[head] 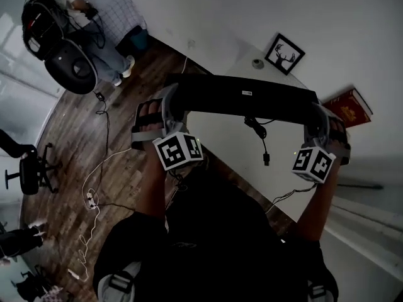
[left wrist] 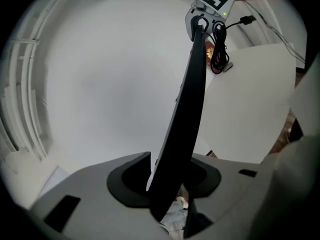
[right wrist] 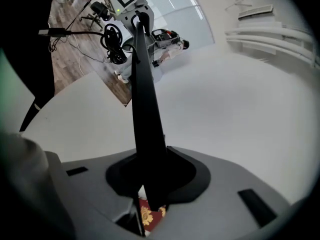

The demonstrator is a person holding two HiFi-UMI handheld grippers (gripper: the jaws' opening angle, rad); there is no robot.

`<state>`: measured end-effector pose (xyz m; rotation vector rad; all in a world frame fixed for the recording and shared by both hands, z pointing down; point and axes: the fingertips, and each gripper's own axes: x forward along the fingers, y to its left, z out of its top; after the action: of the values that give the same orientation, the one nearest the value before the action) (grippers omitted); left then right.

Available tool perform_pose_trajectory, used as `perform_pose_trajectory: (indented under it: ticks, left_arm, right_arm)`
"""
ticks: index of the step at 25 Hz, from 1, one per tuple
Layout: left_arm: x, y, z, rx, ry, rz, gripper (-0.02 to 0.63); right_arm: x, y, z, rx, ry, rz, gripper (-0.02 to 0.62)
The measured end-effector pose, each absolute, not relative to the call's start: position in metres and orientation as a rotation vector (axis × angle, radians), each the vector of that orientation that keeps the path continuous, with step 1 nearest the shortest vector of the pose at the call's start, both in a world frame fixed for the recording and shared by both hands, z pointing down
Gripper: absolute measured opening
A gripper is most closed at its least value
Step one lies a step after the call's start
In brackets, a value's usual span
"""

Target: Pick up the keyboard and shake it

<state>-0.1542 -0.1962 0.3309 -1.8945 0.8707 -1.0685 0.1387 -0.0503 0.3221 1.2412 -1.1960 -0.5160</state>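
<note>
Left tongs, right tongs on slim, flat black keyboard.

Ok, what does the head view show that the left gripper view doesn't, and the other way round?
Head view only: the keyboard at full length, held up with a gripper at each end, and the framed deer picture. Left gripper view only: the left gripper seen close up, its jaws pressed on the keyboard's near end. Both: the keyboard, its bundled cable, the right gripper on the far end, and the white table.
</note>
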Motion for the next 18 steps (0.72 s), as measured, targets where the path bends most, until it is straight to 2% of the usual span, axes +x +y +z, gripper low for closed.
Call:
perform_pose_trajectory:
  ticks: [9, 18]
  left_arm:
    - [-0.051, -0.135, 0.416, -1.966, 0.484, -1.129, 0.154]
    - [-0.036, -0.108, 0.484, -1.929, 0.217, -1.259, 0.153]
  right_arm:
    - [0.201, 0.073, 0.415, 1.286, -1.168, -0.159, 0.101]
    - [0.19, 0.13, 0.511, 1.259, -1.236, 0.083, 0.1]
